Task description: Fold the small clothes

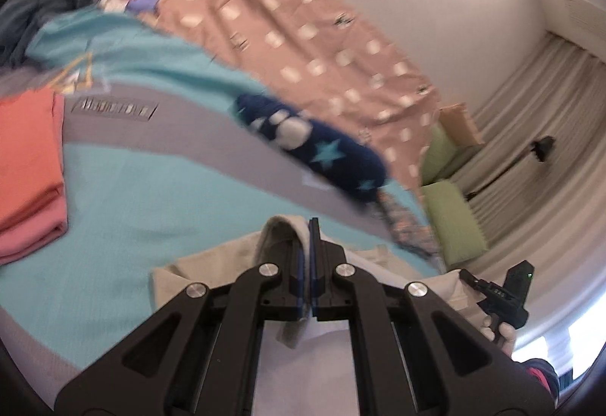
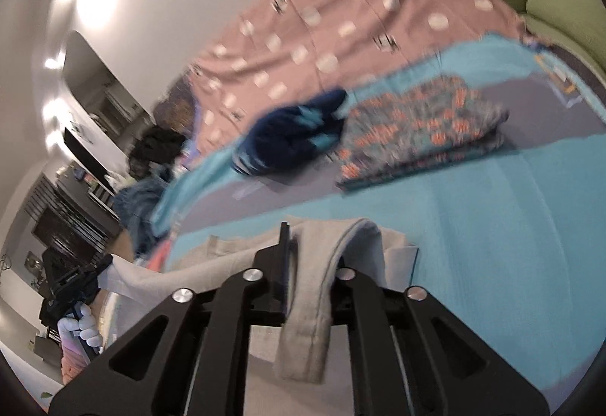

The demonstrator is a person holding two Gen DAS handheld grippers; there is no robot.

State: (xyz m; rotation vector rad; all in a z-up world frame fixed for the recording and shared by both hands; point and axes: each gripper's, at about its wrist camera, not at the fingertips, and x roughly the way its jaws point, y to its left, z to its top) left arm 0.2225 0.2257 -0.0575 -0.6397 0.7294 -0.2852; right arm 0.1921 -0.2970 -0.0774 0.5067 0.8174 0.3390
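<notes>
Left gripper [image 1: 308,226] is clamped on the grey garment [image 1: 212,264] at lower centre. Right gripper [image 2: 314,249] stands slightly apart, the garment's hem lying loose between its jaws.

Light grey garment [image 1: 212,264], soft knit, lies partly flat on the teal bedspread at bottom centre of both views; its edge is bunched up, one fold [image 2: 333,264] draping loose. Folded orange-patterned piece [image 2: 420,136] upper right.
</notes>
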